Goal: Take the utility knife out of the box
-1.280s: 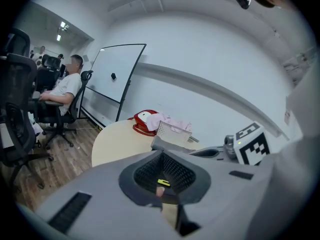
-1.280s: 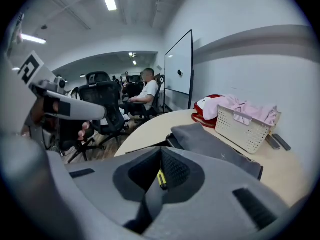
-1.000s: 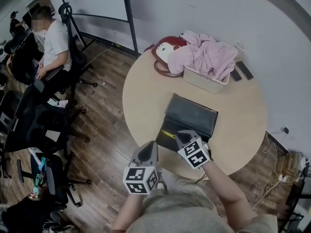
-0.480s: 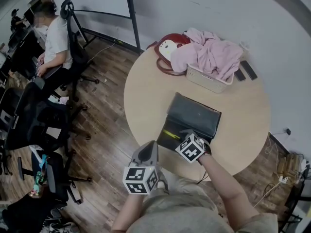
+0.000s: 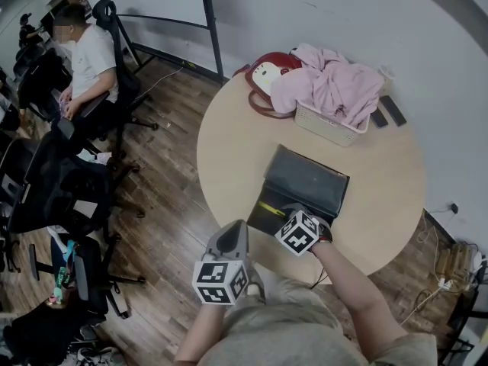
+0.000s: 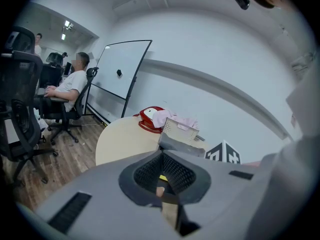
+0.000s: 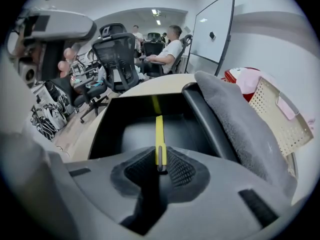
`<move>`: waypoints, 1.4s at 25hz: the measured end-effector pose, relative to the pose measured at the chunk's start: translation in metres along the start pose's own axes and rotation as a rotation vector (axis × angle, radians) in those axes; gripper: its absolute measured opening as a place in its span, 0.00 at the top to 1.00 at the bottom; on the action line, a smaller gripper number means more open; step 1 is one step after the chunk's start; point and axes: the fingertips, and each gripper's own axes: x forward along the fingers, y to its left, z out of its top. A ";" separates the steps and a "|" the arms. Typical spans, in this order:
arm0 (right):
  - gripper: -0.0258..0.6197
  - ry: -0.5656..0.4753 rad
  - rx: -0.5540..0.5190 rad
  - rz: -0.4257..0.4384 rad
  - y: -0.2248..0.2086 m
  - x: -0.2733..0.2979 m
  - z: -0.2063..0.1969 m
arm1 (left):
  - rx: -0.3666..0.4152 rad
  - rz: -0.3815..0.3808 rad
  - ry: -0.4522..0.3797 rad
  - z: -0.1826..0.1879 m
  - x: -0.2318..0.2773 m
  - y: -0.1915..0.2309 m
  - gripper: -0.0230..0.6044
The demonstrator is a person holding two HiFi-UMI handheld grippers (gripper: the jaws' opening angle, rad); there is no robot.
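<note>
A black box [image 5: 305, 178] lies open on the round table [image 5: 229, 151], its lid folded back toward the far side. In its tray lies a slim yellow utility knife [image 5: 268, 208]. My right gripper [image 5: 284, 215] reaches steeply down into the tray. In the right gripper view the knife [image 7: 159, 134] runs straight out from between the pads, and my right gripper [image 7: 159, 165] has just been closing onto its near end. My left gripper [image 5: 234, 229] hangs off the table's near edge, short of the box, and in its own view it [image 6: 162, 165] is shut and holds nothing.
A white basket [image 5: 326, 126] with pink cloth, a red bag [image 5: 263, 78] and two dark phones [image 5: 385, 113] sit at the table's far side. Office chairs [image 5: 69, 193] and a seated person [image 5: 88, 59] are to the left on the wooden floor.
My right gripper has dropped into the box's tray, down onto the yellow knife. The left gripper has stayed where it was.
</note>
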 end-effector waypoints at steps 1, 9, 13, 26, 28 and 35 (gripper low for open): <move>0.87 0.002 0.000 -0.003 -0.001 0.000 0.000 | 0.001 0.000 -0.002 0.001 -0.001 -0.001 0.96; 0.87 -0.050 0.031 -0.040 0.001 -0.023 0.008 | 0.014 -0.003 -0.025 0.006 -0.014 -0.006 0.96; 0.87 -0.094 0.068 -0.081 0.007 -0.046 0.013 | 0.023 -0.017 -0.040 0.007 -0.029 -0.012 0.96; 0.87 -0.352 0.266 -0.228 0.037 -0.128 0.027 | 0.062 -0.082 -0.071 0.004 -0.073 -0.036 0.96; 0.87 -0.394 0.297 -0.239 0.042 -0.140 0.029 | 0.069 -0.090 -0.075 0.003 -0.078 -0.040 0.96; 0.87 -0.514 0.371 -0.299 0.060 -0.180 0.028 | 0.091 -0.122 -0.090 0.001 -0.092 -0.054 0.96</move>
